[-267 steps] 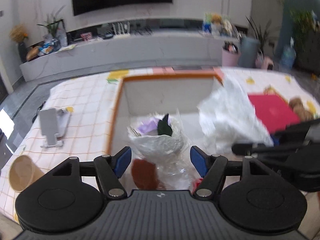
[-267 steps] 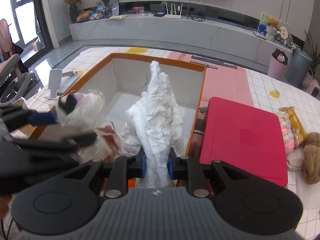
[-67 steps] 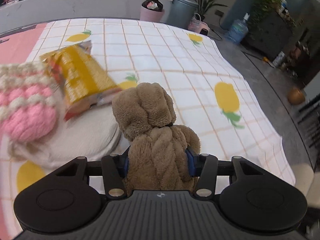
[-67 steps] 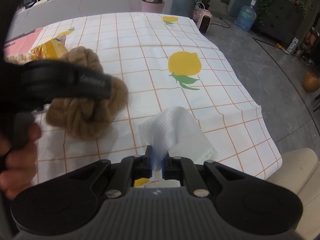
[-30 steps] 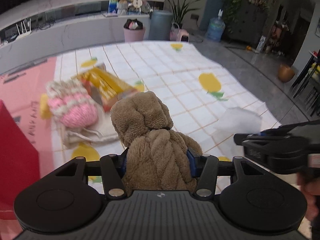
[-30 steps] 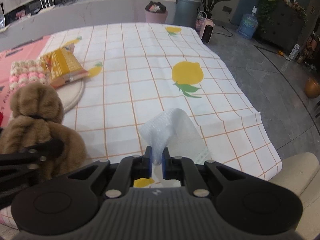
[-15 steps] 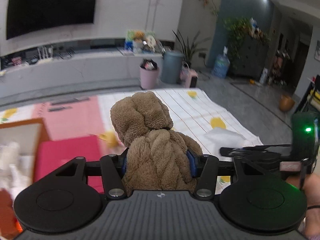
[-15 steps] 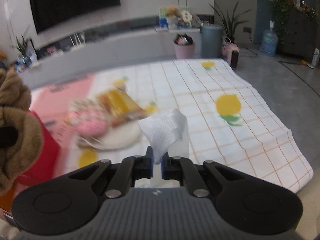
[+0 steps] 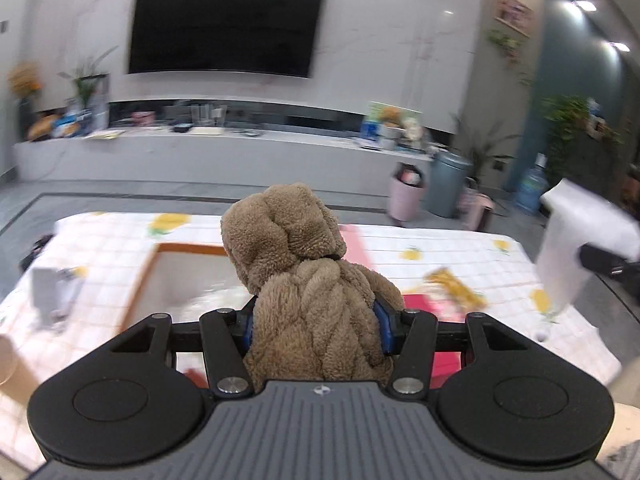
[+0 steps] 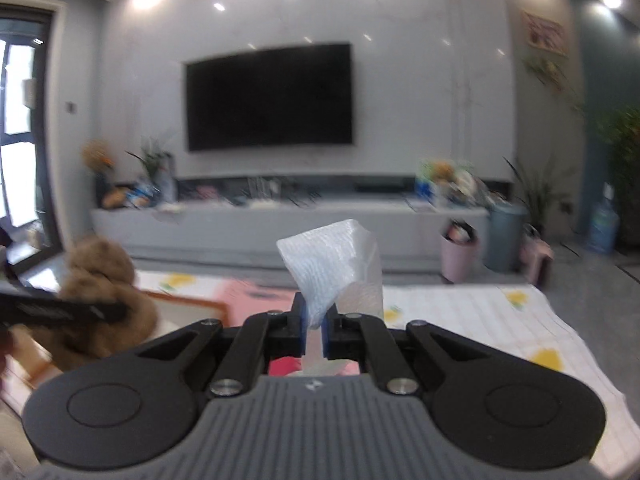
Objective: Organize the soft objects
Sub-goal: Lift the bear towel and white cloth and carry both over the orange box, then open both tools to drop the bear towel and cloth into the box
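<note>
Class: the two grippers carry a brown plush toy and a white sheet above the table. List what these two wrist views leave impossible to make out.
- Box contents: left wrist view, hidden by the brown plush toy and blurred.
- Yellow packet: left wrist view, print smeared by blur.
- Right gripper: the white sheet hangs below it, lower end hidden by the gripper body.
- Left gripper: in the right wrist view, cut off by the left edge.
</note>
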Motion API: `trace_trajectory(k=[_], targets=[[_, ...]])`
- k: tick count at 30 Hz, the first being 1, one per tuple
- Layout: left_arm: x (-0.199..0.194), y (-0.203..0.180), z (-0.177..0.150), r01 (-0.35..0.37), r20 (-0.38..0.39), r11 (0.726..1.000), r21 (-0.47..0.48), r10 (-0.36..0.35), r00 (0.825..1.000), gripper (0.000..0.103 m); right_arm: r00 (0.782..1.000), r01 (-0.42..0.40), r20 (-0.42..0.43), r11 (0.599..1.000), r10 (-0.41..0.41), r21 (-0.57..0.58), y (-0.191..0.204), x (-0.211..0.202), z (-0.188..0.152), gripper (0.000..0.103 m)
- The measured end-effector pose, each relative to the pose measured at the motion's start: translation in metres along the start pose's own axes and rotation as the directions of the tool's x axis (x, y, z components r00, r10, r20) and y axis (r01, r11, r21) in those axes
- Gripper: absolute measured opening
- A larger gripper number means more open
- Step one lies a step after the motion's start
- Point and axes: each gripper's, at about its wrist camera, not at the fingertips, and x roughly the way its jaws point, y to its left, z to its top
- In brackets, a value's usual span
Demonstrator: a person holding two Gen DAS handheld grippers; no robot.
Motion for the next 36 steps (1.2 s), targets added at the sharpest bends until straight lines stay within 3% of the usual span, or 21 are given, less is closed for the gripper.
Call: trace_trajectory(k=[6,12,15,20,23,27,30,36], targets=[[0.023,0.051,-0.013,-0.014,-0.096,0.998,-0.059,0.009,0.995,0.06,0.991,-0.128,-0.027,0.991,0.127,-0.028,0.071,0.016,-0.001,0.004],[0.047,0.085,-0.019,-0.124,-0.136,0.991,-0.054,0.116,0.984,0.06,0.979,-0.188,-0.092,0.981,0.183,-0.043,0.11,0.059,-0.013,0.004],[0.059,0.087,-0.013,-0.205,-0.133,0.979,-0.003,0.203,0.97,0.06,0.966,-0.219,-0.149,0.975,0.212,-0.036,0.123,0.091,-0.017,0.004],[0.084,0.082,0.009,-0.189,-0.159,0.969,0.157,0.213,0.964,0.061,0.925,-0.286,-0.273,0.958,0.266,-0.034,0.136,0.156,-0.015,0.004],[0.109,0.082,0.015,-0.195,-0.204,0.952,0.238,0.245,0.948,0.061,0.904,-0.276,-0.357,0.958,0.235,-0.071,0.143,0.193,-0.016,0.004],[0.136,0.091,0.001,-0.155,-0.289,0.974,0.164,0.197,0.937,0.061,0.868,-0.286,-0.463,0.944,0.181,-0.166,0.156,0.235,-0.024,0.004],[0.147,0.099,-0.005,-0.098,-0.326,0.99,0.099,0.125,0.937,0.061,0.858,-0.278,-0.504,0.917,0.102,-0.287,0.164,0.253,-0.033,0.003],[0.165,0.089,-0.009,-0.117,-0.312,0.969,0.216,0.182,0.932,0.062,0.827,-0.312,-0.562,0.839,0.009,-0.446,0.164,0.276,-0.058,0.003]])
